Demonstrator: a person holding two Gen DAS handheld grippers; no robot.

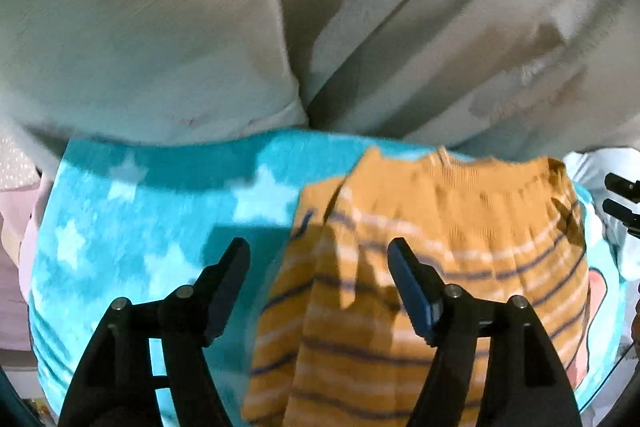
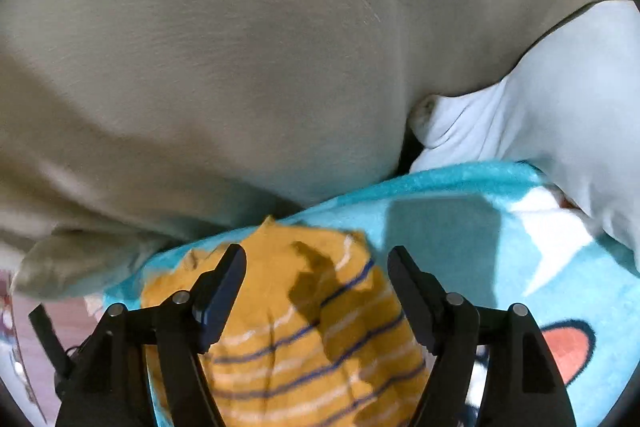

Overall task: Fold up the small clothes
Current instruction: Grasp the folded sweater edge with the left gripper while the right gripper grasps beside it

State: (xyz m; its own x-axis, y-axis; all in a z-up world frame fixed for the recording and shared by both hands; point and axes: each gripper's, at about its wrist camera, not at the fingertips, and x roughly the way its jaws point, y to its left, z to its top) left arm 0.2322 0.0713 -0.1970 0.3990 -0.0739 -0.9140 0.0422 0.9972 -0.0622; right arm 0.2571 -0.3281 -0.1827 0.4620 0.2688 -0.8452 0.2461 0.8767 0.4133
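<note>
A small mustard-yellow knit sweater [image 1: 440, 259] with white and navy stripes lies on a turquoise star-print blanket [image 1: 140, 219]. In the left wrist view, my left gripper [image 1: 318, 259] is open above the sweater's left side, holding nothing. In the right wrist view, the sweater [image 2: 304, 331] lies under my right gripper [image 2: 316, 267], which is open and empty above its upper part. The blanket [image 2: 460, 227] spreads to the right. The right gripper's black tips [image 1: 622, 203] show at the far right edge of the left wrist view.
Beige sofa cushions [image 1: 160, 27] rise right behind the blanket, with a gap between two of them [image 1: 316, 99]. A white cloth [image 2: 540, 99] lies at the blanket's back right. Pink fabric [image 1: 16, 227] sits at the left edge.
</note>
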